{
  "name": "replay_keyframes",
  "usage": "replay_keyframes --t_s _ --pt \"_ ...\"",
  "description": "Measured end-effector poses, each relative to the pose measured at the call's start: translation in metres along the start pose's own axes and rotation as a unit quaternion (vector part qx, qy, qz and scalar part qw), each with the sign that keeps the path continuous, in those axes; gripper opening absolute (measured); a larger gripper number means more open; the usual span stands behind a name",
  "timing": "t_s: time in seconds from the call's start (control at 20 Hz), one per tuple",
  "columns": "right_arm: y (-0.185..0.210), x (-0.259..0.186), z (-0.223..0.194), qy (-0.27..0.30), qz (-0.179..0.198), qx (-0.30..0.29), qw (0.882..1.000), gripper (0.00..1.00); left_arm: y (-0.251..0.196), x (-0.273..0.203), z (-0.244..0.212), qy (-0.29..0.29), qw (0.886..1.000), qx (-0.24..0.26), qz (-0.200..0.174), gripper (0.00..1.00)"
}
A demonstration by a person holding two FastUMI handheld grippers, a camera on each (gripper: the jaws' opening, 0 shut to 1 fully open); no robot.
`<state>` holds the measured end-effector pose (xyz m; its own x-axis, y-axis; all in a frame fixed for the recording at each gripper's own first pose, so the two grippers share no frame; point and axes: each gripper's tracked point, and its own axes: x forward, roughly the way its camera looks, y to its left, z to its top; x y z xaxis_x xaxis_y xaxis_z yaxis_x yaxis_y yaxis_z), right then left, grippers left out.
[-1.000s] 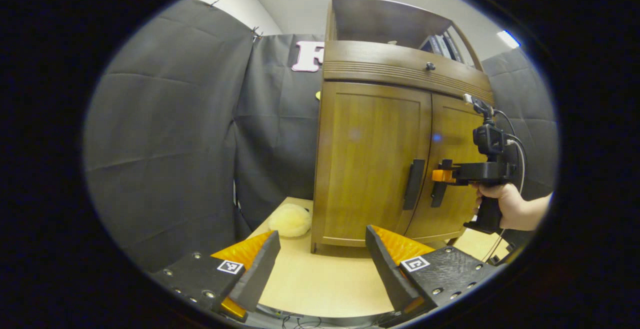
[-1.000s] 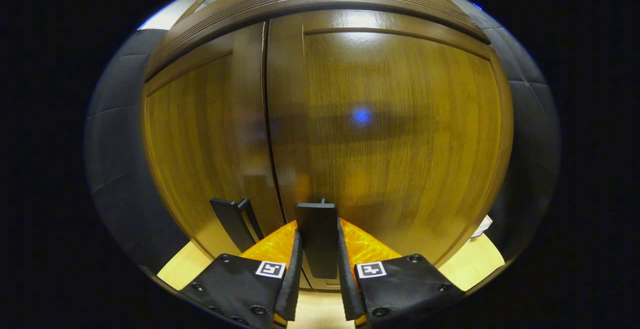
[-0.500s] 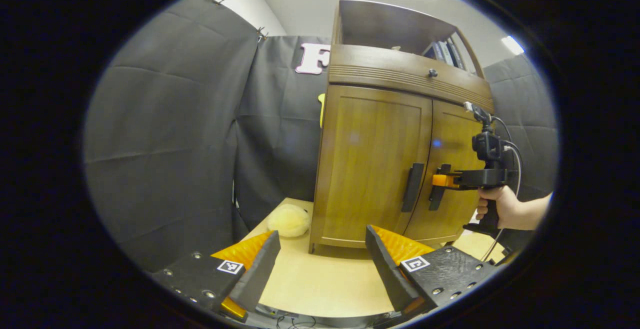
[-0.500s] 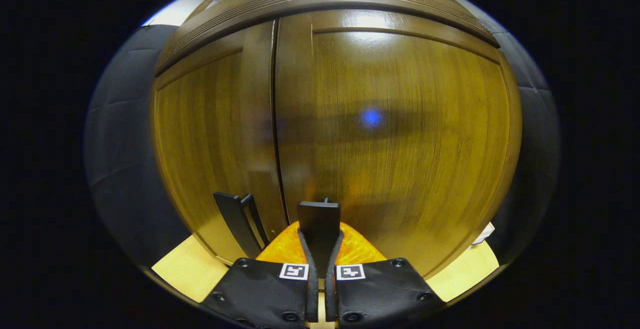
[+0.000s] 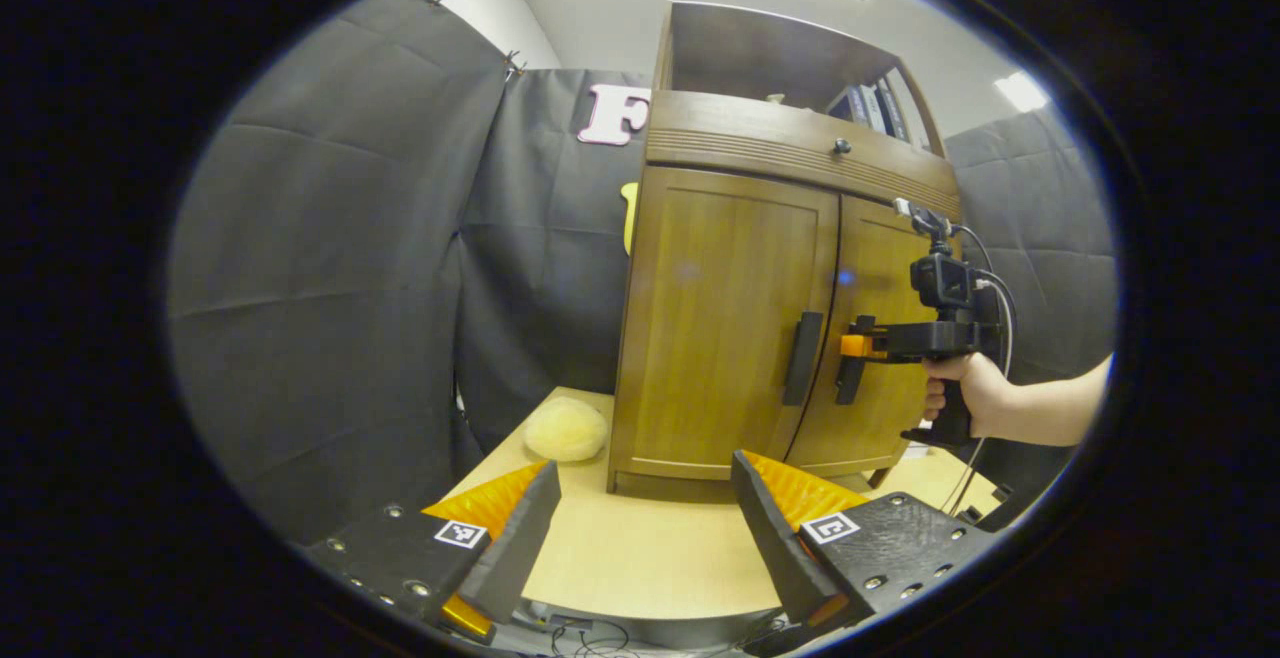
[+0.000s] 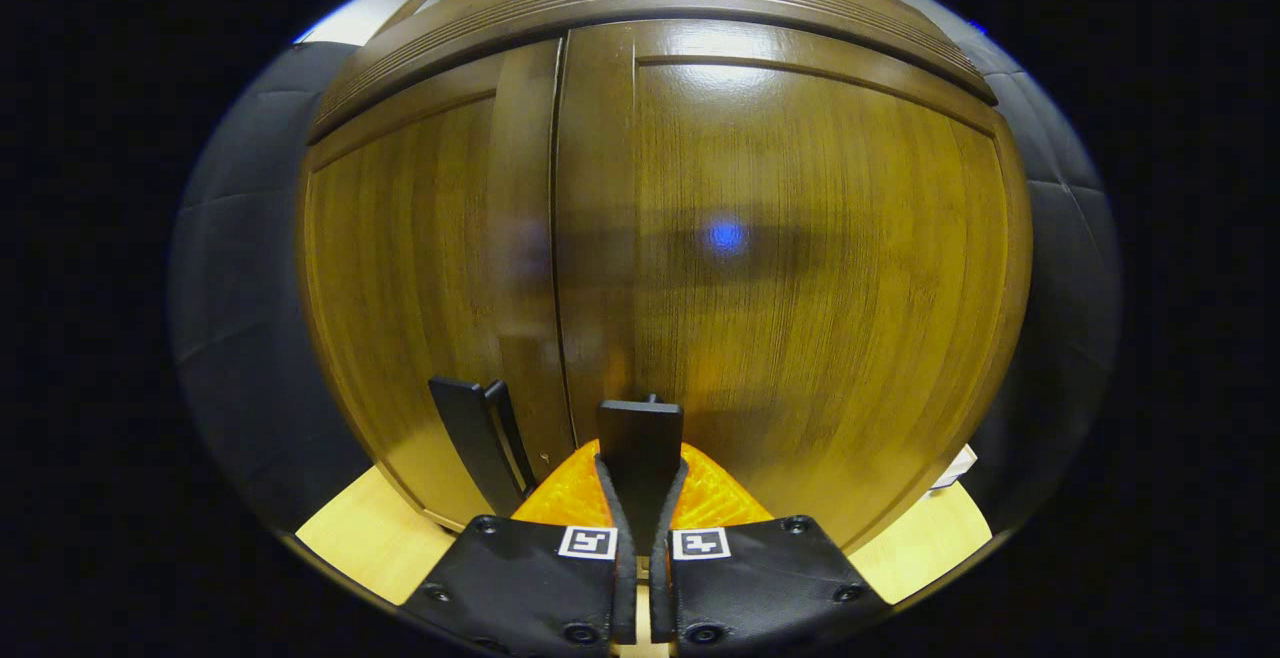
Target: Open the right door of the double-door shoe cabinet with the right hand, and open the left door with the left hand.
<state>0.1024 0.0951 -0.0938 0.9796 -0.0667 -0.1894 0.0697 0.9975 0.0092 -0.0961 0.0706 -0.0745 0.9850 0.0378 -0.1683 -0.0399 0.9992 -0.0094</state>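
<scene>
Right gripper (image 6: 640, 498) has clamped one handle (image 6: 640, 448) (two doors (image 5: 715, 323) closed).

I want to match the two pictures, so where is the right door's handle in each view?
Left gripper view: right handle sits right of centre, the right gripper clamped on it.
Right gripper view: right handle stands bottom centre, rising from between the jaws.
Shared landmark: the left handle, just left of it.
</scene>
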Motion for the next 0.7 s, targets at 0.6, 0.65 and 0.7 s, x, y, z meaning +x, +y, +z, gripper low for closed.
replay_keyframes --t_s 0.6,0.65,0.7 --pt "0.0027 0.0000 0.0023 0.003 0.035 -0.004 0.999 0.04 -0.0023 0.0000 0.0036 -0.006 1.000 0.010 -0.012 1.00" --pt "0.0031 0.0000 0.0017 0.004 0.037 -0.003 0.999 0.04 -0.0028 0.0011 0.0033 -0.004 1.000 0.009 -0.015 1.00" --pt "0.0029 -0.0006 0.0026 0.004 0.040 -0.003 0.999 0.07 -0.0032 -0.0004 0.0030 -0.003 1.000 0.009 -0.017 1.00"
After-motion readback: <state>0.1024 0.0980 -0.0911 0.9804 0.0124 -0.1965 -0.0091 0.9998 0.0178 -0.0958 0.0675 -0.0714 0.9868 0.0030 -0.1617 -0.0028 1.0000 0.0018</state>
